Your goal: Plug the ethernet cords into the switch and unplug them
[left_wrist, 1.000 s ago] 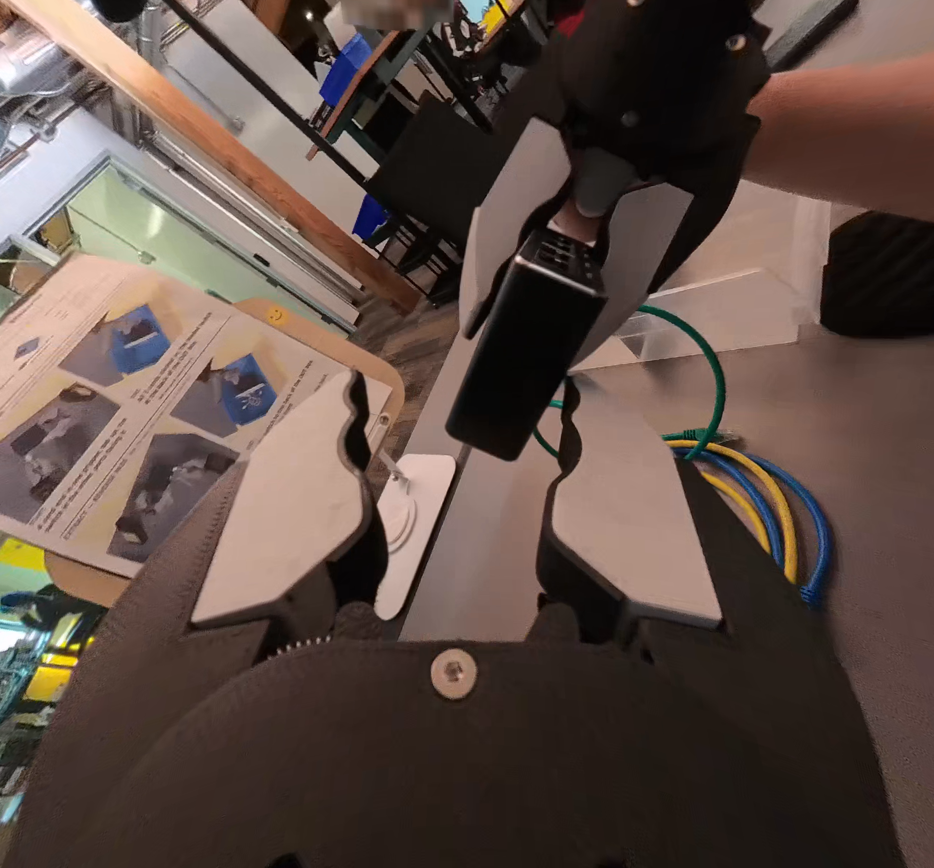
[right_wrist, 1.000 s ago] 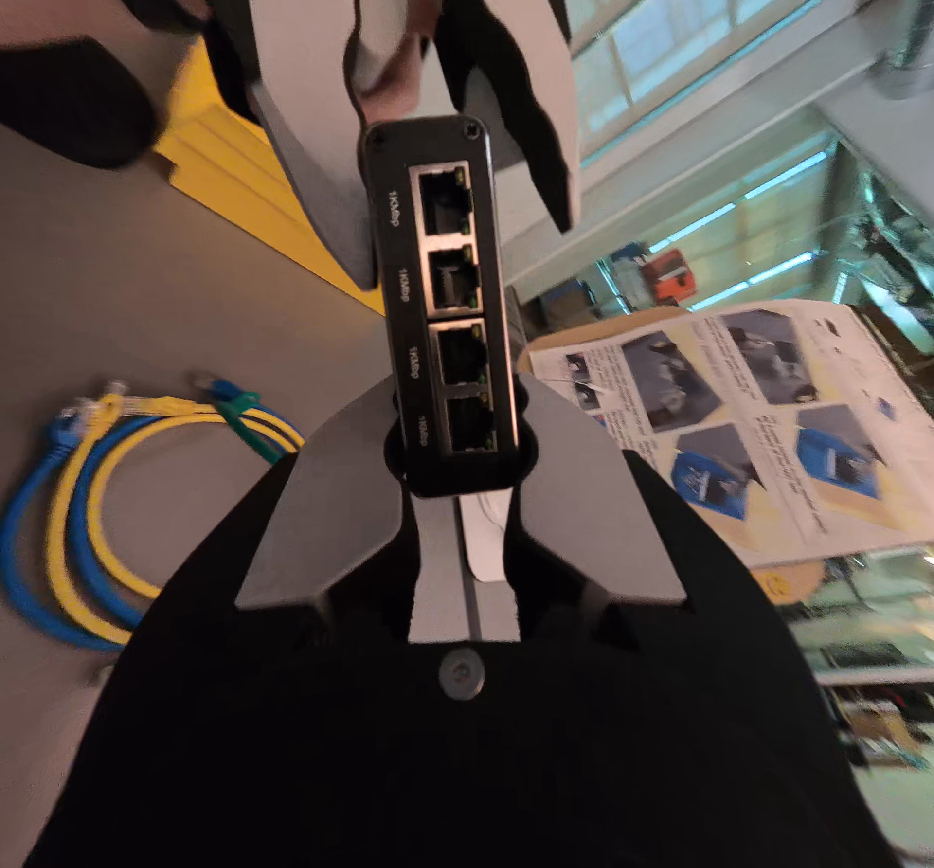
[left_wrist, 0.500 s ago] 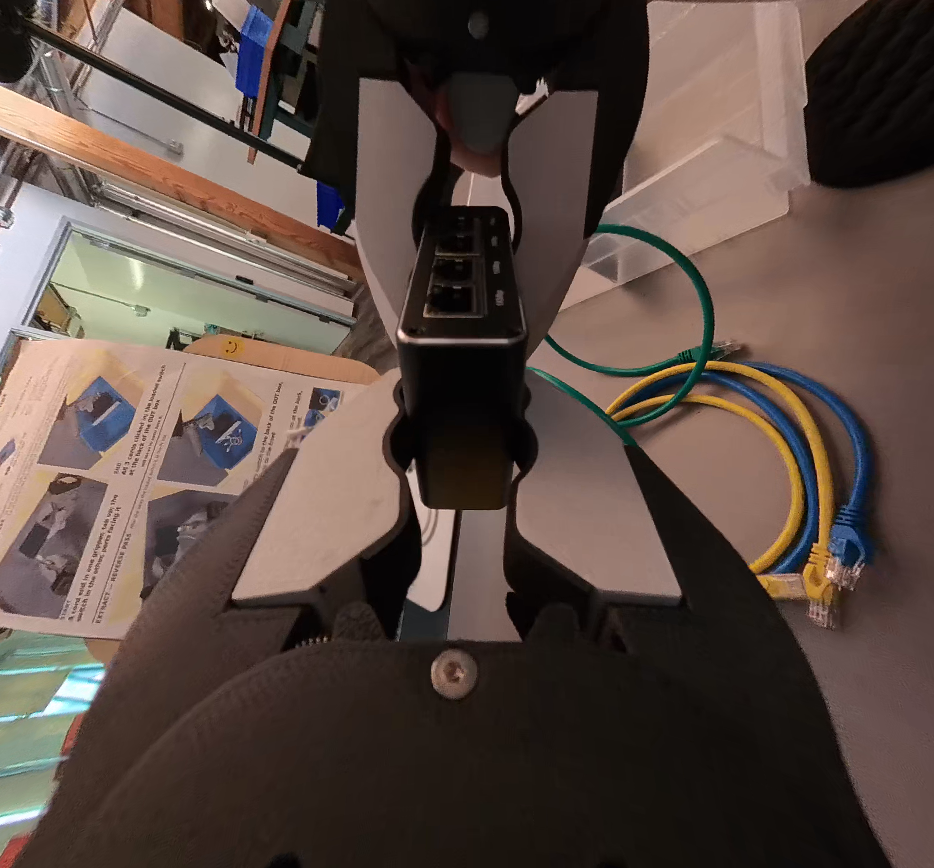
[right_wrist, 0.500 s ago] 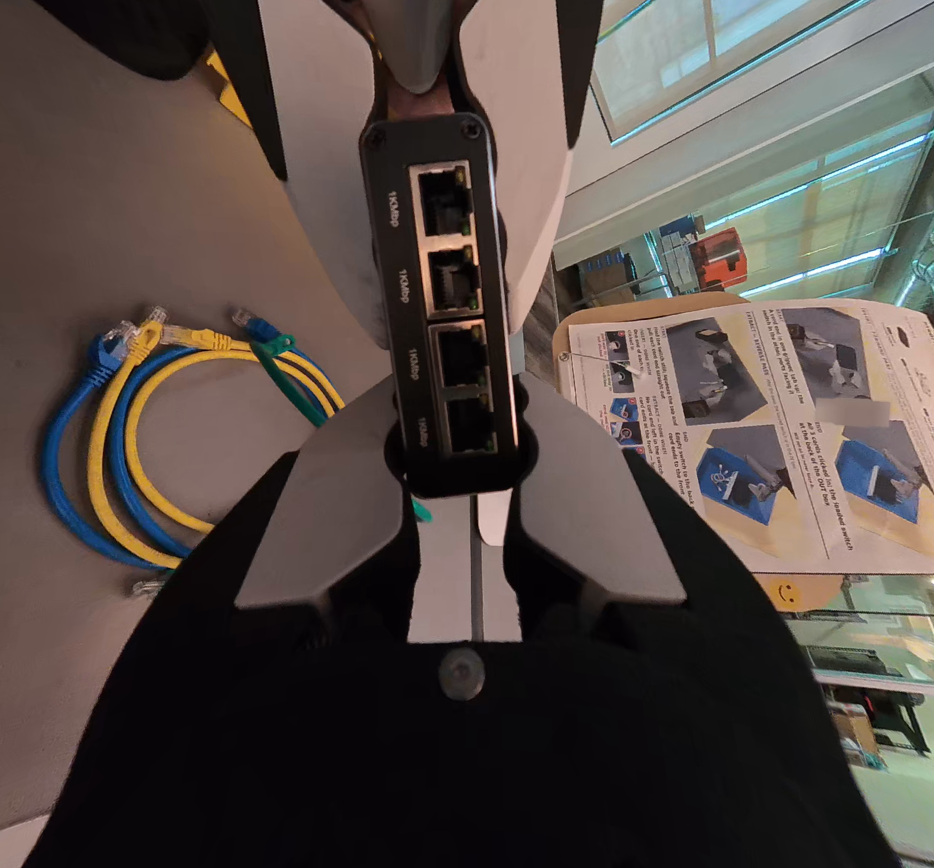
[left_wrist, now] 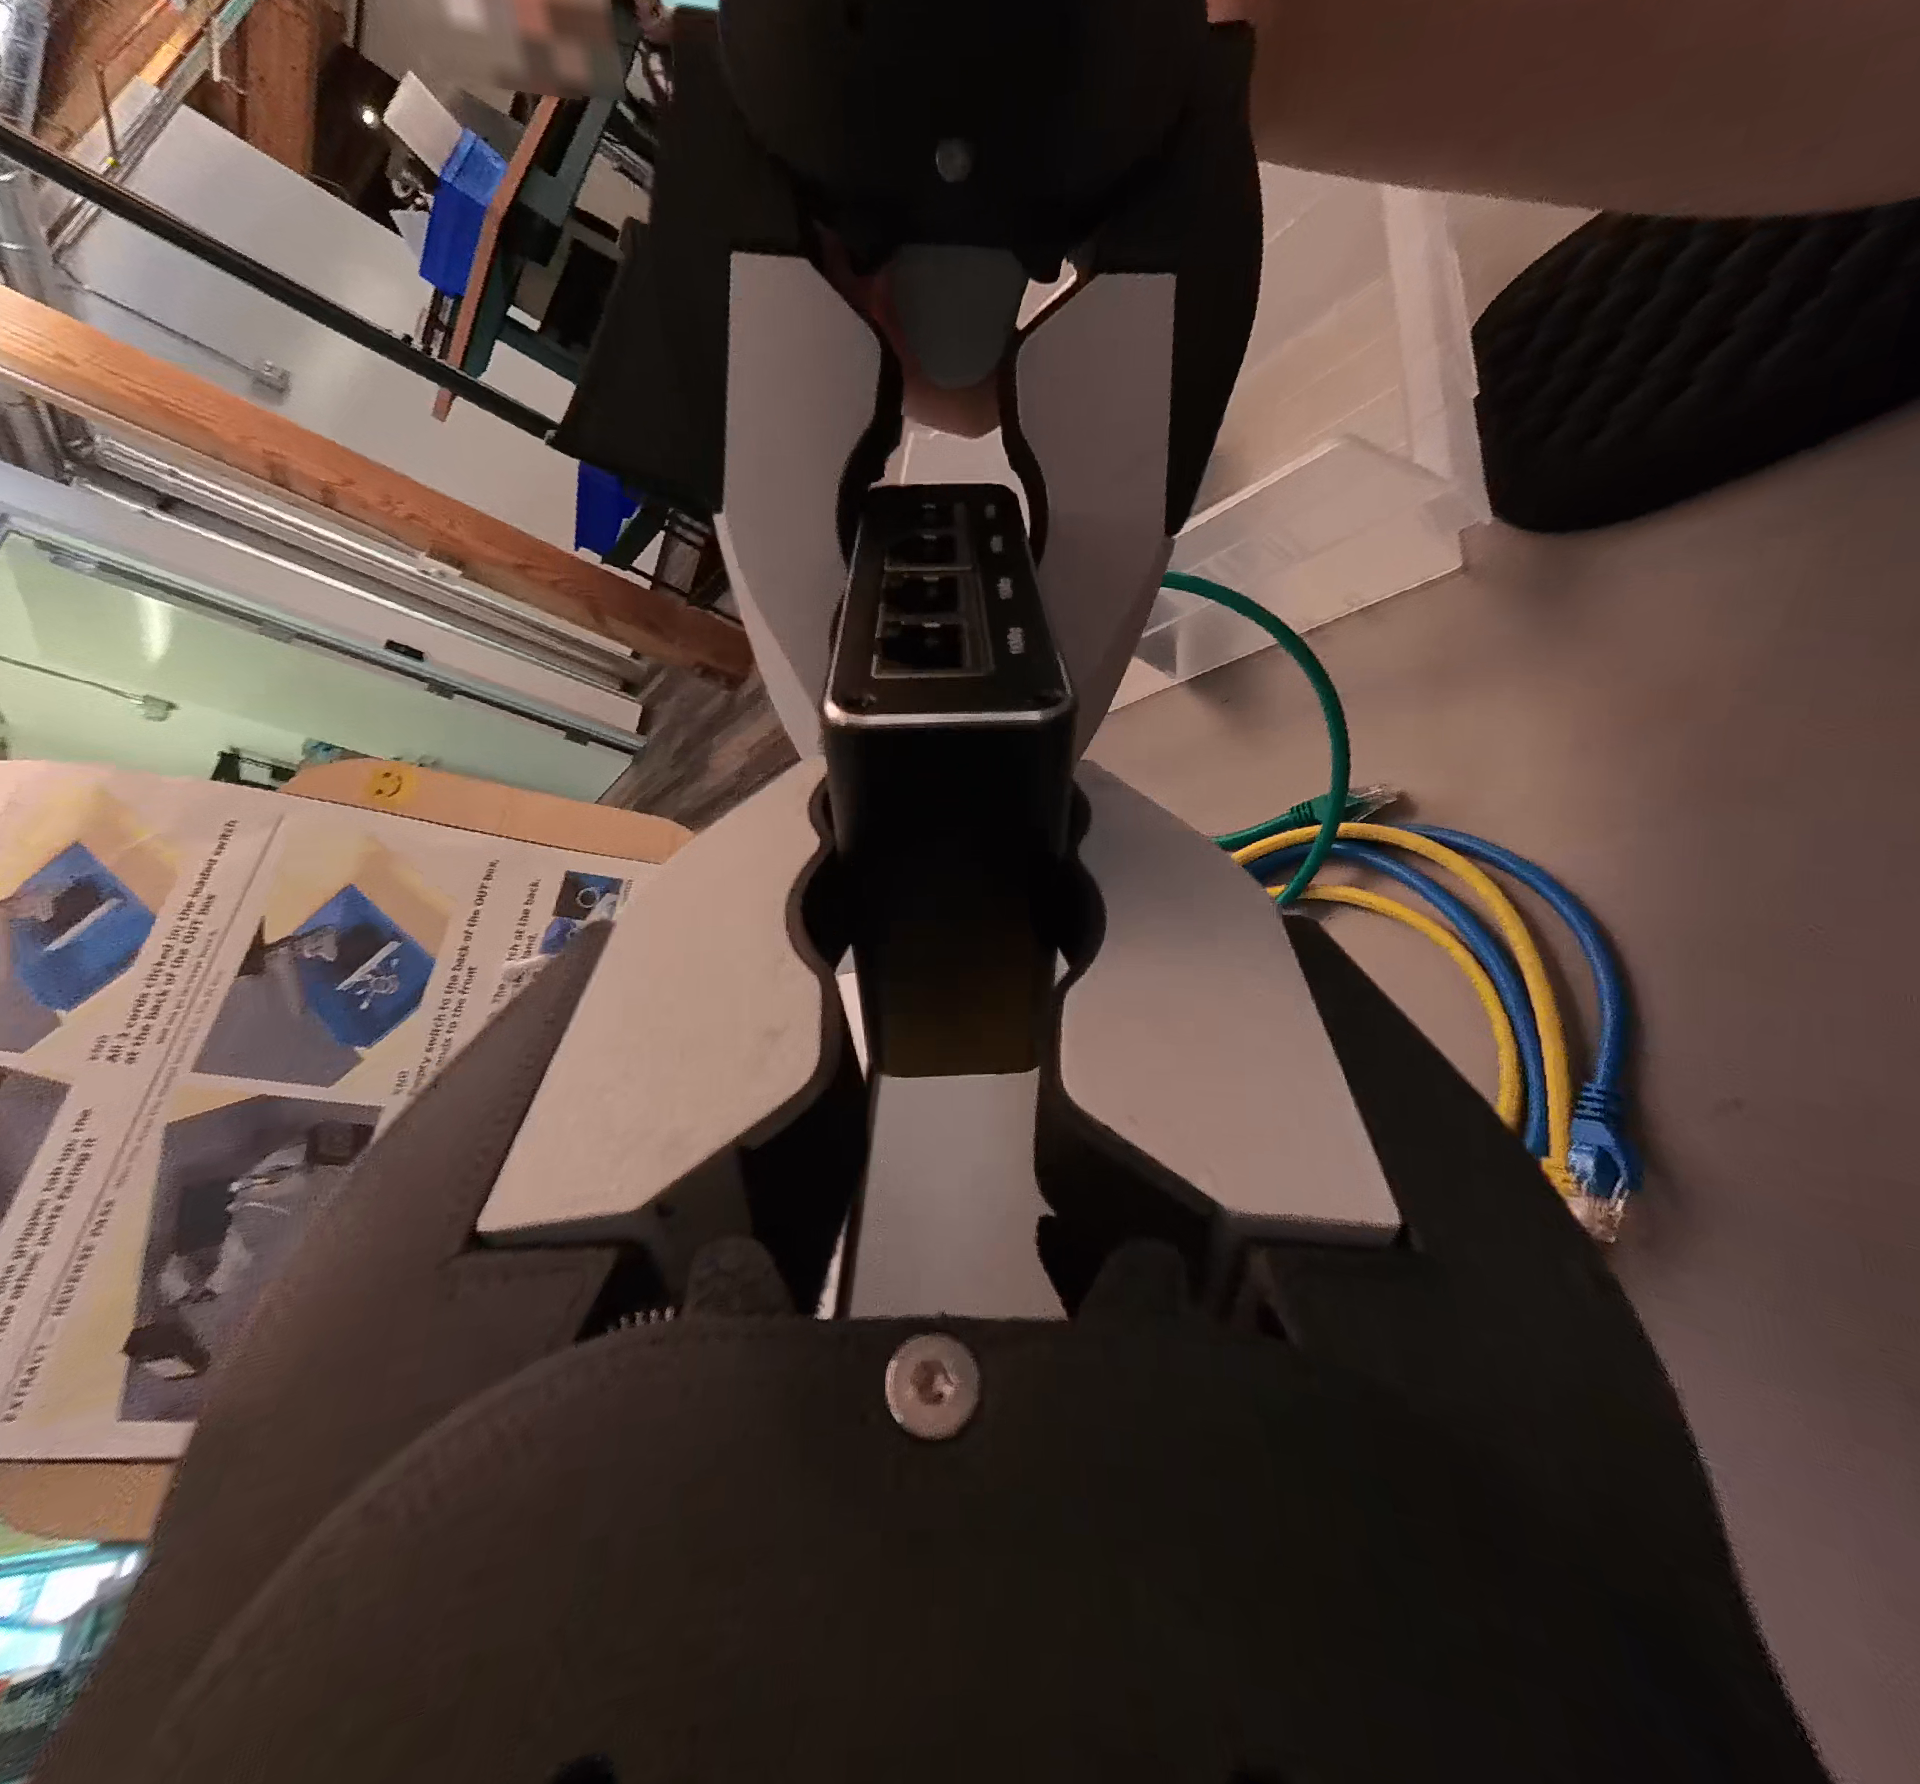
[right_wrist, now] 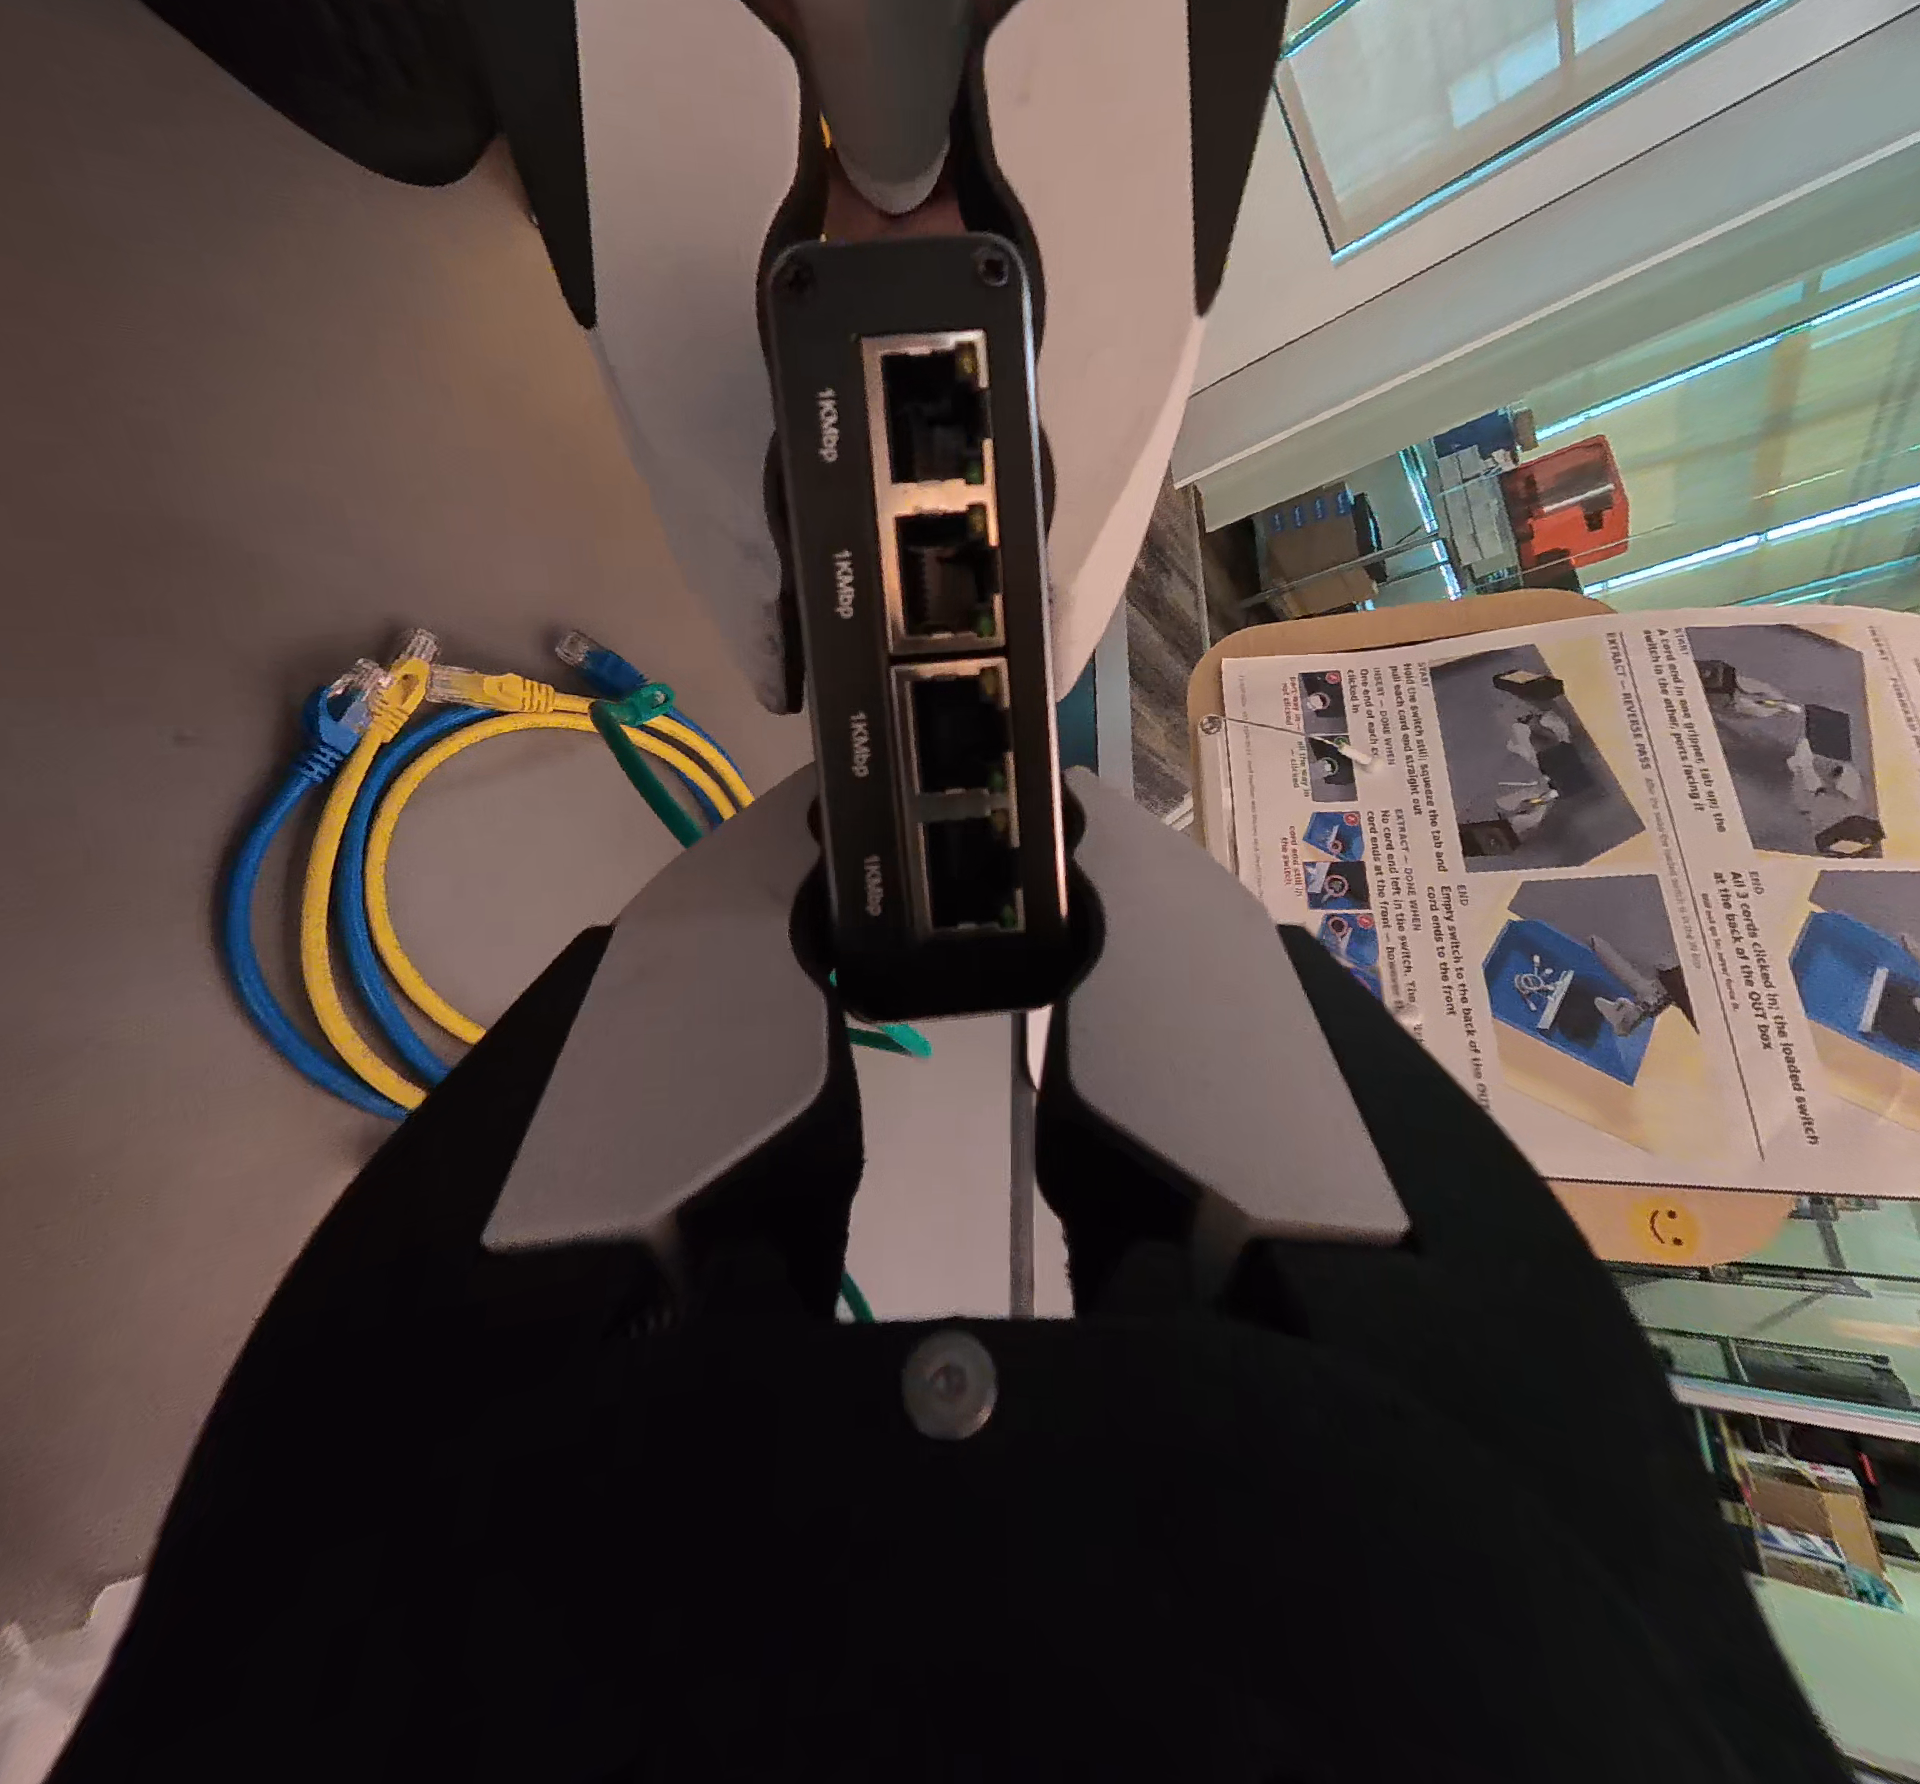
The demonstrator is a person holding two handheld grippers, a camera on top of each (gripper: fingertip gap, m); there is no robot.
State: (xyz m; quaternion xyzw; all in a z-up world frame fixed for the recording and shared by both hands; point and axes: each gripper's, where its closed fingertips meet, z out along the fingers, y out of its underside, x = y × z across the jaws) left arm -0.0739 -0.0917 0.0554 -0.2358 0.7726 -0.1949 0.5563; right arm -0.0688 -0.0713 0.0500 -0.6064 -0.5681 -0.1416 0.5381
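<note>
Switch (right_wrist: pixel 940 633) held above table (right_wrist: pixel 312 404) between two facing grippers; cords (right_wrist: pixel 457 851) left of it, instruction sheet (right_wrist: pixel 1621 893) right.

Grey table (left_wrist: pixel 1714 799) is carrying the loose cords: blue cords (right_wrist: pixel 255 903) and yellow cords (right_wrist: pixel 332 913) are lying coiled together, green cord (left_wrist: pixel 1335 695) looping across them. Clear plastic bin (left_wrist: pixel 1351 508) is sitting beyond them.

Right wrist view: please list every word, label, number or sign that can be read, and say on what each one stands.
I do not quote writing; this is what bears it.
Black switch: a small white marking beside each of its four ports.
Instruction sheet, at the right: printed lines between photographs, partly blurred.
Board under the sheet: a yellow smiley sticker, no words.
Ethernet cords: no writing visible.
</note>
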